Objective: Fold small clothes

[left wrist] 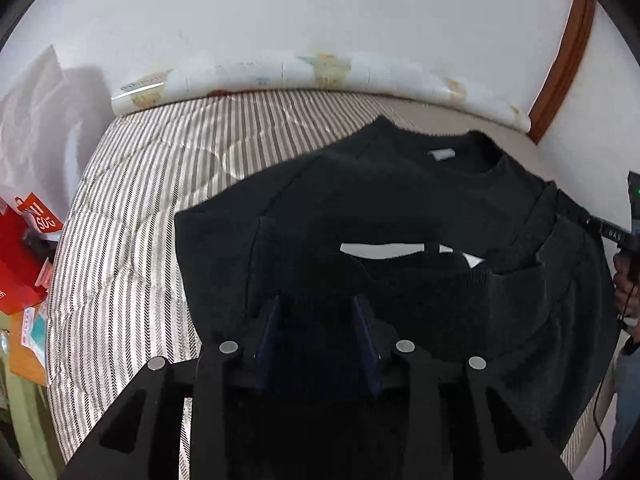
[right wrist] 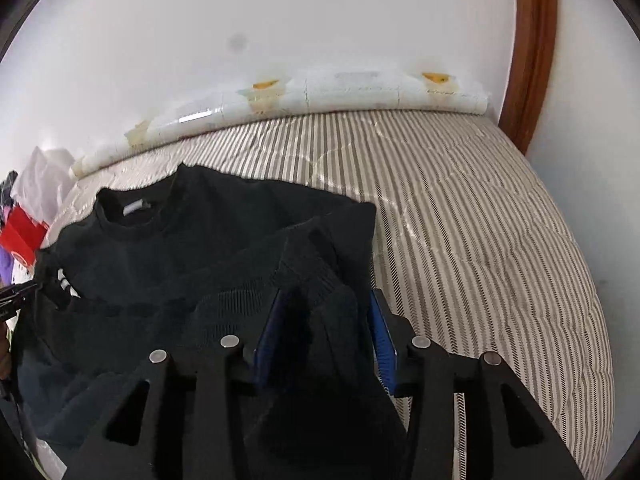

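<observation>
Sagging softly on the striped quilted mattress (right wrist: 460, 208), the black knitted sweater (left wrist: 400, 200) is being flanked at its ribbed hem by both grippers, left (left wrist: 316, 316) and right (right wrist: 326, 308), jaws apparently parted, not pinching.

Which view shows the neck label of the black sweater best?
The left wrist view: the neck label faces the camera, near centre. The right wrist view shows it too, but far left and slanted.

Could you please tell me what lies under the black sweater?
The black sweater lies on a striped quilt, which shows all around it. Whatever lies directly beneath the sweater is covered.
</observation>
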### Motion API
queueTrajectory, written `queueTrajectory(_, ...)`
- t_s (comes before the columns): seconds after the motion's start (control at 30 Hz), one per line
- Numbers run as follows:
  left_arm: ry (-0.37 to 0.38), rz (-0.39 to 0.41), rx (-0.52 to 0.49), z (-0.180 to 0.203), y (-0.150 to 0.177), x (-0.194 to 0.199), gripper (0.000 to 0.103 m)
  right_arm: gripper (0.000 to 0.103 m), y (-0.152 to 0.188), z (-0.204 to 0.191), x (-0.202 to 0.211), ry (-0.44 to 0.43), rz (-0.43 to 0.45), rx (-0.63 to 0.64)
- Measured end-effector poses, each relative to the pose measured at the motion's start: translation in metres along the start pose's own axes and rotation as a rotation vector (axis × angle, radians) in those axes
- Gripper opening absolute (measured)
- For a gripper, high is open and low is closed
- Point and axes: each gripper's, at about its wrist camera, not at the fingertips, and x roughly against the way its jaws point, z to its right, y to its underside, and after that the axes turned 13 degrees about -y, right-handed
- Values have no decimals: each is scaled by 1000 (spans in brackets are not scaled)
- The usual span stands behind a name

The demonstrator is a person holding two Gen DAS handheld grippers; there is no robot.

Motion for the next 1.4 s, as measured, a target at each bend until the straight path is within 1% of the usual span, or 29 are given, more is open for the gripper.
queueTrajectory(0.07,-6,-10,-12,2,0,2,33,43,-1,0,-6,5,-19,-1)
queueTrajectory(0.1,-13,-9,-24,4,0,3,29,42,-1,0,-10,8,-31,0)
queueTrajectory(0.13,-31,2,-37,5,1,7,14,41,-1,-1,-12,10,-37,4)
queueTrajectory(0.17,-53,21,-53,6,3,11,10,36,-2,-2,-13,13,-44,12)
queueTrajectory(0.23,-41,66,-43,4,3,22,8,19,-1,-6,-11,27,-33,42)
queueTrajectory(0.27,-32,106,5,-3,3,31,8,16,-1,-8,-5,22,-13,60)
queueTrajectory(0.3,-12,146,73,-14,3,42,8,13,-2,-8,0,10,4,67)
queueTrajectory(0.33,-1,178,129,-23,2,49,8,12,-2,-7,8,-8,37,69)
queueTrajectory(0.37,1,210,179,-32,0,56,8,12,-4,-5,21,-43,91,59)
queueTrajectory(0.4,-13,234,212,-38,-2,60,8,12,-6,-4,29,-72,128,47)
queueTrajectory(0.47,-46,264,215,-39,-7,60,8,12,-11,-1,42,-112,196,19)
queueTrajectory(0.5,-66,265,204,-37,-11,55,8,12,-14,-2,44,-106,220,10)
queueTrajectory(0.57,-76,252,221,-36,-16,47,8,12,-22,-6,38,-86,229,6)
queueTrajectory(0.6,-79,237,228,-35,-19,40,8,12,-26,-8,32,-77,216,5)
queueTrajectory(0.67,-106,229,232,-34,-21,30,8,12,-32,-12,19,-51,192,15)
queueTrajectory(0.73,-147,225,214,-30,-23,21,8,12,-35,-12,6,-19,160,18)
queueTrajectory(0.77,-153,218,212,-31,-22,17,8,12,-37,-11,-3,-2,136,11)
queueTrajectory(0.83,-171,187,210,-30,-23,5,8,12,-37,-5,-15,-1,108,-6)
queueTrajectory(0.97,-180,138,215,-31,-22,-7,8,15,-35,10,-38,-7,20,-61)
queueTrajectory(1.0,-180,132,215,-31,-22,-8,9,16,-35,12,-39,-10,11,-70)
queueTrajectory(1.1,-176,115,211,-29,-23,-10,10,28,-36,8,-33,11,-23,-36)
queueTrajectory(1.13,-174,112,212,-29,-23,-9,13,30,-34,6,-28,18,-20,-27)
queueTrajectory(1.17,-168,108,216,-30,-23,-8,13,31,-32,6,-21,20,-9,-20)
queueTrajectory(1.2,-148,100,221,-30,-23,-8,16,32,-29,4,-14,16,-1,-9)
queueTrajectory(1.23,-127,82,221,-31,-22,-8,22,33,-25,3,-9,10,2,2)
queueTrajectory(1.27,-120,71,219,-30,-21,-8,25,33,-20,2,-3,8,5,14)
queueTrajectory(1.33,-125,65,216,-28,-16,-5,27,34,-10,2,3,26,-4,35)
queueTrajectory(1.4,-128,57,204,-25,-8,1,33,35,1,7,6,64,-9,39)
